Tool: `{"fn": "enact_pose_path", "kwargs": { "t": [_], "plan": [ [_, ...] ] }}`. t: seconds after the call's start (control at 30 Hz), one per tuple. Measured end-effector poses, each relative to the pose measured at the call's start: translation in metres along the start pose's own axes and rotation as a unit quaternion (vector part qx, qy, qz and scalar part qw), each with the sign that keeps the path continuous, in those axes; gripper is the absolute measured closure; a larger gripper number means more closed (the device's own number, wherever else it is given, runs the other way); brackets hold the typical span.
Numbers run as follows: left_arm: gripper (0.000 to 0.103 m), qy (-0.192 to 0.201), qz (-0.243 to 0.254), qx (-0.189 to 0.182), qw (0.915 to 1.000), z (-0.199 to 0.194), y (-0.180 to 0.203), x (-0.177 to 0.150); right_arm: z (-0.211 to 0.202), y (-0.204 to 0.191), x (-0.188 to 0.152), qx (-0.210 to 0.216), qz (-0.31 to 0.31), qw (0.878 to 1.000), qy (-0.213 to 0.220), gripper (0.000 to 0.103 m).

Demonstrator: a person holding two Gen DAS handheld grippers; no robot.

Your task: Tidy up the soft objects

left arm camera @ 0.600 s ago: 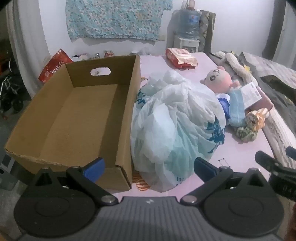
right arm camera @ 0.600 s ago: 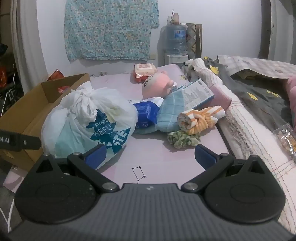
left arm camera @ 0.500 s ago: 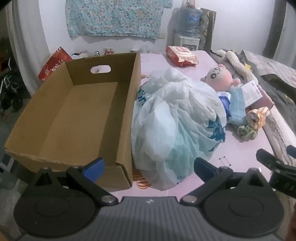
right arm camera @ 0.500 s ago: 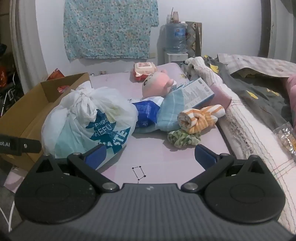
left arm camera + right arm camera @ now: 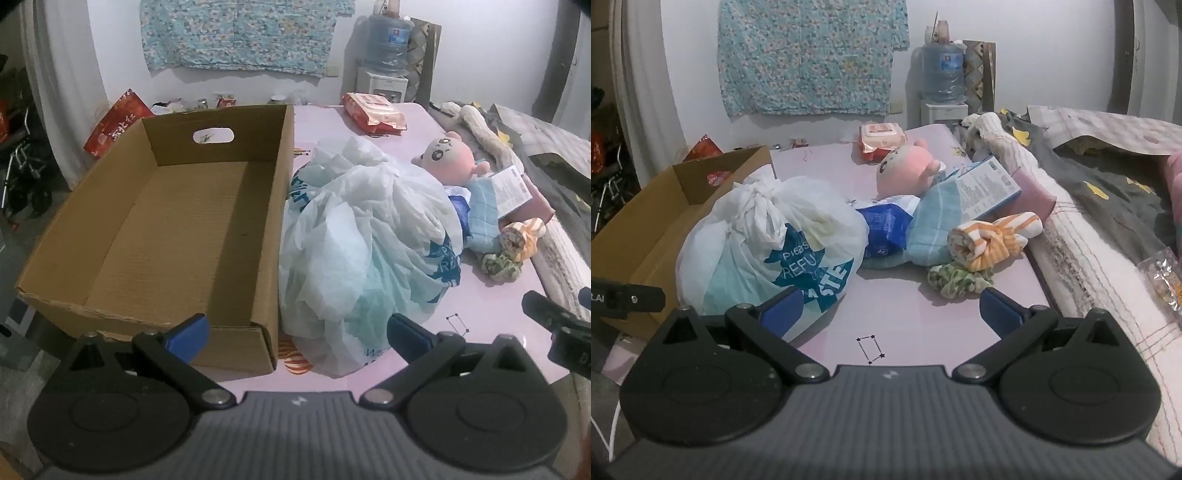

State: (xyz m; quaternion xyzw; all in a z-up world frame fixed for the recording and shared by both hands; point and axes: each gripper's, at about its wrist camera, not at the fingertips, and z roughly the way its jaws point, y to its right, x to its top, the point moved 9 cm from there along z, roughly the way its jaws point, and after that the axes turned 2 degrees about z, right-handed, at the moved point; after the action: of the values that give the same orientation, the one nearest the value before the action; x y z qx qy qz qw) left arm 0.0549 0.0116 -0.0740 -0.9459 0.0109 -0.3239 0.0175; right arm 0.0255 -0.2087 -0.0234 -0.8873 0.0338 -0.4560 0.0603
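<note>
Both sets of tongs are spread wide with nothing in them: the left tongs (image 5: 295,334) hang over the near corner of the empty cardboard box (image 5: 177,229), the right tongs (image 5: 890,308) over bare pink worktop (image 5: 905,321). The tied white plastic bag (image 5: 768,240) sits just ahead-left of the right tongs, touching the box's side, with the pink plush doll (image 5: 908,168), blue towel (image 5: 929,229), striped cloth roll (image 5: 990,240) and green scrunchie (image 5: 956,280) further ahead. Probably best to pinch the bag's knot, since the thin film looks slippery, and lift it clear of the box wall.
</note>
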Motion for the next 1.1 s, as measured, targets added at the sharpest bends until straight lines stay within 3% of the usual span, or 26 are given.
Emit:
{"fn": "enact_pose_path", "kwargs": {
  "t": [1.1],
  "plan": [
    [0.0,-0.007,-0.002,-0.002,1.0,0.001,-0.0011,-0.0029,0.0022,-0.0014,-0.0044,0.006,0.003,1.0,-0.011,0.001]
  ]
}}
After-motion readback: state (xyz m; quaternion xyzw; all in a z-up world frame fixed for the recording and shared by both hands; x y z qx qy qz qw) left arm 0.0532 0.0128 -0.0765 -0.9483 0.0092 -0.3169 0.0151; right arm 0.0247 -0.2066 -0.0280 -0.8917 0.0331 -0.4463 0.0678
